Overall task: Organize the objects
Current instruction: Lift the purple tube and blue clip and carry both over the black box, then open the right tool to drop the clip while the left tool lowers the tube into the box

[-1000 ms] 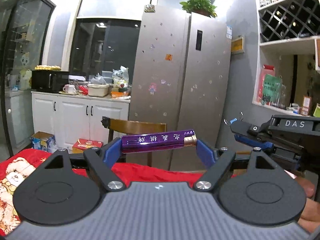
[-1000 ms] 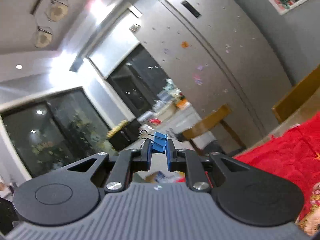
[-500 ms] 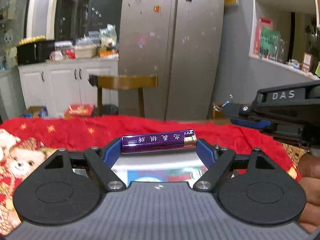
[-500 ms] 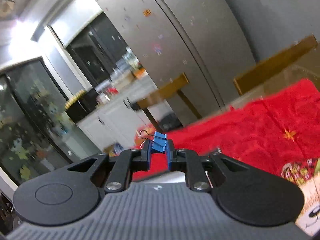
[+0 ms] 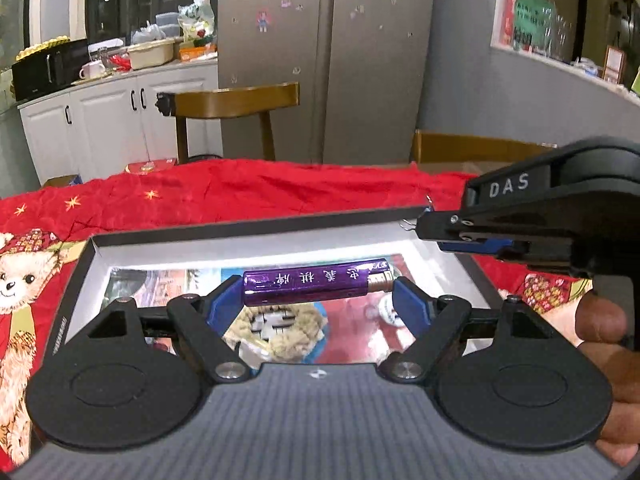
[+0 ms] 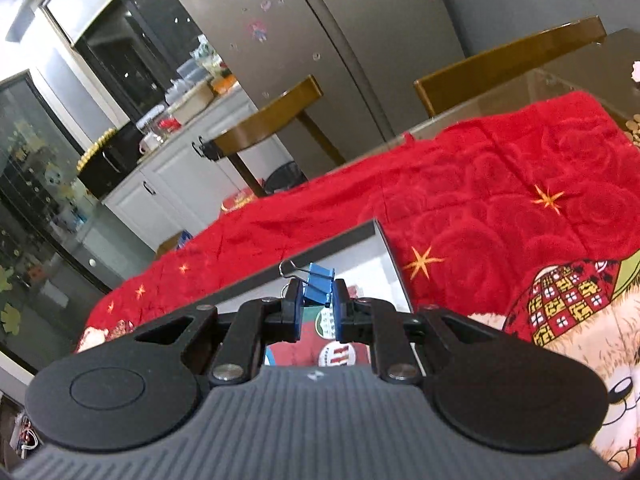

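1. While both grippers point downward over the open box (image 5: 248,226), the left gripper (image 5: 318,298) holds a purple battery (image 5: 316,286) endwise between its blue pads (image 5: 408,308); jaws stand wide, one pad against each end, gold terminal toward the right pad.
2. The right gripper (image 6: 318,306) has its jaws drawn narrow, clamped on a blue binder clip (image 6: 318,282). The clip's body sits between the pad tips; its wire handles project ahead of and above the left pad.
3. In the left wrist view the right gripper (image 5: 424,228) enters from the right of the jaws, slightly ahead of and above them, its tip over the box's far right corner. Fingers of the person's hand (image 5: 600,320) show just below it, at the right edge.
4. Box: dark outer rim, white inner walls, printed picture on the floor. It lies directly beneath and ahead of both sets of jaws. The battery is above the box interior, not touching it as far as the view shows; the clip likewise hangs above the box's right portion.
5. Surface: a red cloth (image 5: 280,188) with gold stars and a bear print, spread under the box and running beyond the jaws on all sides.
6. Room, beyond the jaws: a wooden chair (image 5: 236,104), a grey two-door fridge (image 5: 328,52), white cabinets (image 5: 116,120) to the left with a cluttered counter and a black microwave (image 5: 48,68).
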`<action>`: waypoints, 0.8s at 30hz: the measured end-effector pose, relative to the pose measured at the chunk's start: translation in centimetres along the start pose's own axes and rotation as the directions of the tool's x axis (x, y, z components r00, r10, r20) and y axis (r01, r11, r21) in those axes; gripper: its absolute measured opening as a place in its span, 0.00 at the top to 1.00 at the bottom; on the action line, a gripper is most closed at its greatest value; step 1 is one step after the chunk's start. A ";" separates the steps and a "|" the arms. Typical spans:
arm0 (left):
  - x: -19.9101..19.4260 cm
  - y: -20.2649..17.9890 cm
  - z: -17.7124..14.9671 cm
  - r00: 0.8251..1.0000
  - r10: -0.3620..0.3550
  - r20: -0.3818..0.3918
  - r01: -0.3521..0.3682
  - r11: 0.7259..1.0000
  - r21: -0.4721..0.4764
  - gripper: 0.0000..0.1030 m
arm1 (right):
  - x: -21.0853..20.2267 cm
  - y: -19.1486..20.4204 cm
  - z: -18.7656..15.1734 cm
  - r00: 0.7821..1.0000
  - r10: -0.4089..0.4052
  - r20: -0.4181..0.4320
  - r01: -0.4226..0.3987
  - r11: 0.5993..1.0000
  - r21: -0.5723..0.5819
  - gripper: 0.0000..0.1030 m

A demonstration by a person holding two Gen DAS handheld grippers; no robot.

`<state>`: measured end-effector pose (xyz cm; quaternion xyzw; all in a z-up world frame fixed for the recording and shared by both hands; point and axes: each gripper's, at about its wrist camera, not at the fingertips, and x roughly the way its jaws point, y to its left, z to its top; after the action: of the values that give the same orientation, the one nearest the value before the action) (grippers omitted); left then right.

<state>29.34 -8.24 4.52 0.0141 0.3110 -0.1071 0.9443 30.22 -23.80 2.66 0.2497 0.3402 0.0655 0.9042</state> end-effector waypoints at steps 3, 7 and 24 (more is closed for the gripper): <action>0.5 -0.1 -0.3 1.000 -0.008 -0.021 0.008 1.000 -0.005 0.19 | 0.1 -0.1 -0.1 1.000 -0.012 -0.014 0.012 1.000 0.000 0.83; 0.8 -0.2 -0.4 0.999 -0.013 -0.037 0.013 1.000 -0.006 0.19 | 0.1 0.1 -0.1 1.000 -0.027 -0.016 0.026 1.000 -0.011 0.83; 1.6 -0.4 -0.9 0.997 -0.014 -0.072 0.014 1.000 0.003 0.19 | 0.6 0.4 -0.2 0.997 -0.067 -0.045 0.065 0.997 -0.037 0.83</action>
<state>29.96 -8.89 2.89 0.0175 0.3446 -0.1137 0.9317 30.57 -23.22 2.37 0.2205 0.3678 0.0476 0.9021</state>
